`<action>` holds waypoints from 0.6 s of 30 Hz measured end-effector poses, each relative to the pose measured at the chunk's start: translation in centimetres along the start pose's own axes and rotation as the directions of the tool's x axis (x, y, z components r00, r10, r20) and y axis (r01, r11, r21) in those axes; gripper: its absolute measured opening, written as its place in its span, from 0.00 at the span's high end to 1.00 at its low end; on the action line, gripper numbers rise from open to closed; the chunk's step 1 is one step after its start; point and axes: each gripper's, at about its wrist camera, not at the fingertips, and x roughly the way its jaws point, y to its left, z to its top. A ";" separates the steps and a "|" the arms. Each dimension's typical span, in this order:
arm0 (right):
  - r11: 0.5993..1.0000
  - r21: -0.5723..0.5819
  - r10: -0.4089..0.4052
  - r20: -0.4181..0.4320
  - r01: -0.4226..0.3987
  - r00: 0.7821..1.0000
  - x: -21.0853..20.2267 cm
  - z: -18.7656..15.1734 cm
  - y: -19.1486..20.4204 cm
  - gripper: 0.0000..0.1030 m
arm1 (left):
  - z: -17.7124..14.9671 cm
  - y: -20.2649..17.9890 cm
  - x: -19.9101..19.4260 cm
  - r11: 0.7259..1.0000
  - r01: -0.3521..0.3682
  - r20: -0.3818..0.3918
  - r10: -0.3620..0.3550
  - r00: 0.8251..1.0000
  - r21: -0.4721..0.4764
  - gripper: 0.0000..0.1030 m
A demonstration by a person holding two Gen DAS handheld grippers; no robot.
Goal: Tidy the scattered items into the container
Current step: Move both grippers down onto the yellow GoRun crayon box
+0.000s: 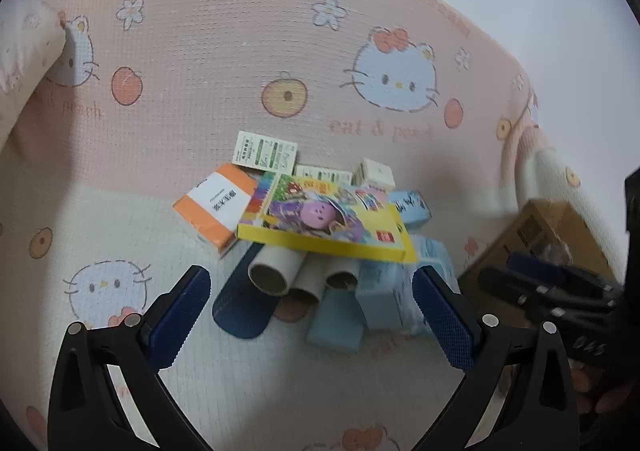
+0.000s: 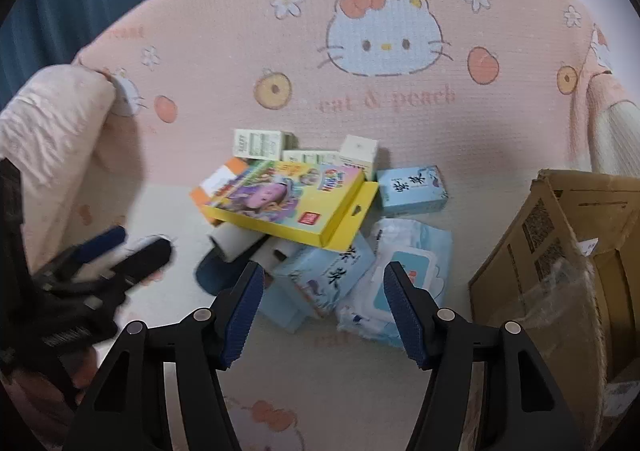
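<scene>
1. Hovering over the pile, the left gripper (image 1: 310,307) has its jaws spread wide with nothing between the pads, angled down at the bedspread (image 1: 240,71)

2. Right ahead of it and just past the fingertips sit three cardboard tubes (image 1: 276,271) side by side, open ends facing the left wrist camera, with a dark blue flat case (image 1: 244,307) lying under them, close to the left finger

3. On top of the tubes rests a big yellow puzzle box (image 1: 324,219), tilted; an orange-and-white box (image 1: 218,207) lies just to its left, and a few small white-green boxes (image 1: 264,151) sit behind it

4. The right gripper (image 2: 324,311) is also apart, not as wide, clamped on nothing. Between and just beyond its fingers lie a light blue tissue box (image 2: 328,271) and a wet wipes pack (image 2: 412,271), touching each other. Can't tell from this angle whether the pads touch either one, looks like a gap though

5. Another blue tissue box (image 2: 412,189) sits further back, just right of the yellow box's hang tab

6. The container is a brown cardboard box (image 2: 560,251), off to the right of the pile and of the right gripper, near but apart from the wipes. Clear plastic shows inside, contents too blurry to make out
</scene>
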 end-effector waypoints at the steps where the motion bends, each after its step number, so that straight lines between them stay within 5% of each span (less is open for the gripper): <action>1: 1.000 0.010 0.001 0.007 -0.001 1.000 0.5 0.0 -0.2 0.41 | 0.1 0.3 0.2 1.000 0.000 0.016 0.000 1.000 -0.004 0.01; 9: 0.962 0.206 0.172 0.057 -0.180 0.983 4.7 0.8 -3.0 0.40 | 2.1 1.9 4.1 1.000 -0.008 0.004 0.008 1.000 0.008 0.02; 18: 0.941 0.271 0.201 0.029 -0.201 0.979 8.6 1.2 -3.7 0.39 | 3.3 4.2 7.6 0.989 0.075 -0.034 -0.080 0.996 -0.125 0.02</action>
